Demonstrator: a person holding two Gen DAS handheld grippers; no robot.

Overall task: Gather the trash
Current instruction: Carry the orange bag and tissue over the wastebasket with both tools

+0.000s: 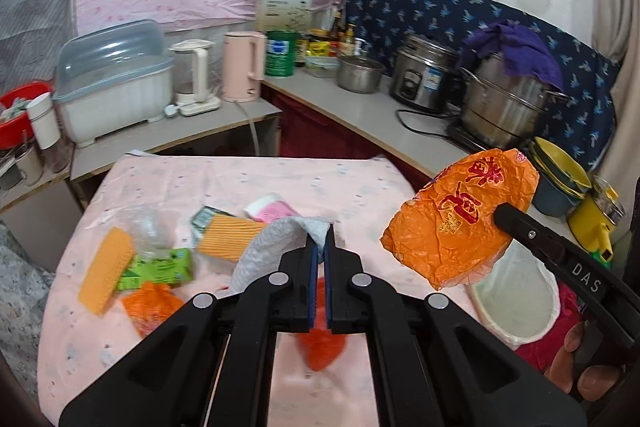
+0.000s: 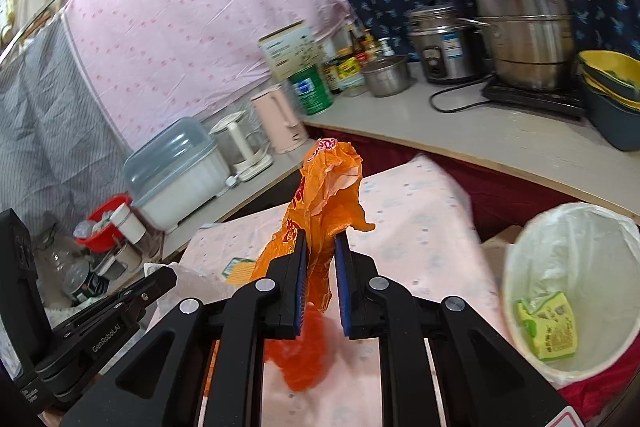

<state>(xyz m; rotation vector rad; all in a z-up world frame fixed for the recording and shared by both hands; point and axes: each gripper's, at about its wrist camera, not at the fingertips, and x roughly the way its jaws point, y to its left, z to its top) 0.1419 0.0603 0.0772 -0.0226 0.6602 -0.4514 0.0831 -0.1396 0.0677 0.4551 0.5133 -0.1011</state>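
In your left wrist view, your left gripper (image 1: 320, 239) is closed on a white bag (image 1: 264, 251), pinching its top edge above the pink table (image 1: 360, 183). To the left on the table lie two orange wafer packs (image 1: 106, 269), a green carton (image 1: 160, 269) and clear plastic (image 1: 142, 227); a pink-and-white pack (image 1: 270, 207) sits farther back. An orange scrap (image 1: 150, 303) lies near left, another under your fingers. At right, your right gripper holds an orange wrapper (image 1: 460, 219) in the air, above the near edge of the bin (image 1: 516, 291).

In your right wrist view, your right gripper (image 2: 320, 247) clamps the orange wrapper (image 2: 320, 203), which stands up between the fingers. The bin (image 2: 572, 287), lined in white, sits to the right, a green packet (image 2: 550, 327) inside. Your left gripper (image 2: 160, 279) shows at near left.
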